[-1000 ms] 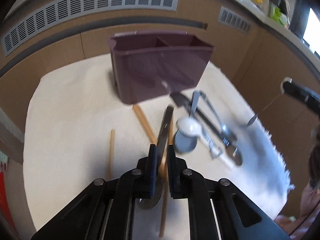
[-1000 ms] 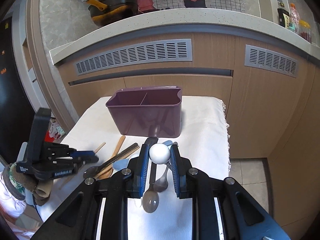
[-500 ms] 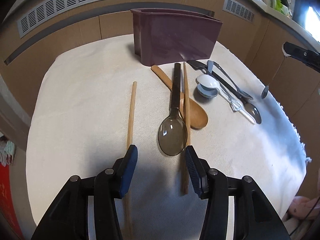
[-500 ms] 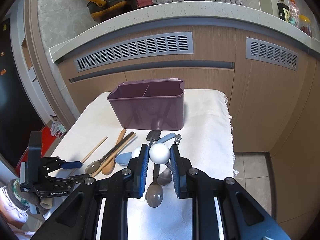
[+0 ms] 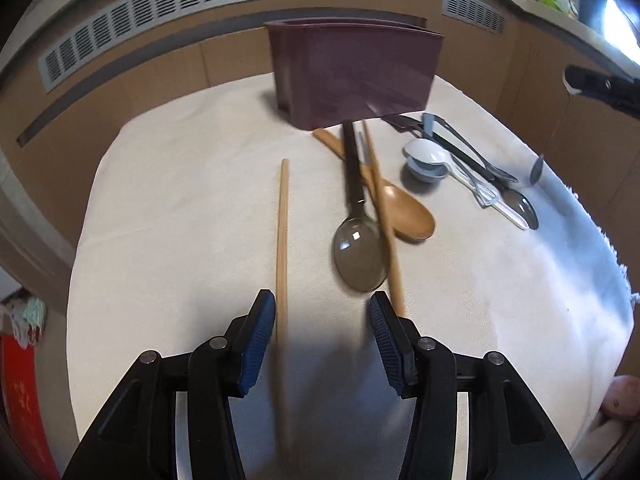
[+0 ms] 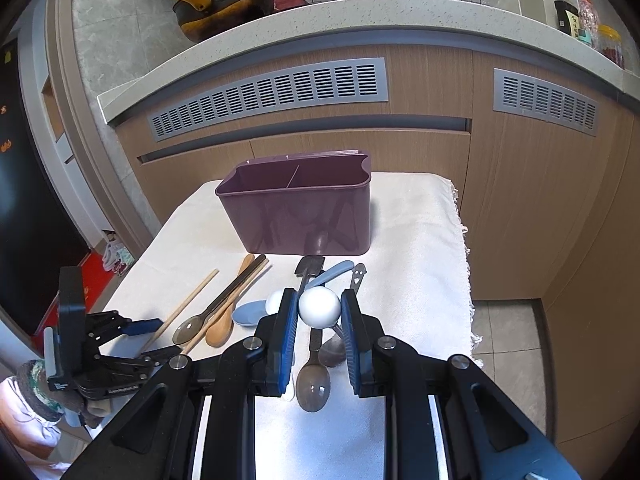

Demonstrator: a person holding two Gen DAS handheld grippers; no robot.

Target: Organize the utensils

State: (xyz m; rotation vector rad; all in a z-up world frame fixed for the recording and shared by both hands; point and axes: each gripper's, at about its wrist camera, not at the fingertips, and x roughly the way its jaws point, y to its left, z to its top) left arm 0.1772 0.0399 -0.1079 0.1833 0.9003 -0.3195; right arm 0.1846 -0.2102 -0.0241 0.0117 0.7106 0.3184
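Round white ball [image 6: 319, 306] between ribbed blue jaws.

left gripper [image 5: 322, 320]: black frame, ribbed blue pads, silver screws | right gripper [image 6: 319, 314]: same

A white cloth [image 5: 192, 216] is spread out under and ahead of the fingers. Brown cupboard doors [image 6: 520, 216] are seen far ahead of the fingers, with grey vents [image 6: 268, 96] set in them near the top. A pale speckled counter [image 6: 360, 16] is seen above the vents. A black pot [image 6: 224, 0] with a yellow handle is kept on it, up and to the left. Jars [image 6: 600, 36] are lined up on it far to the right. A red thing [image 5: 24, 408] is seen low on the left.
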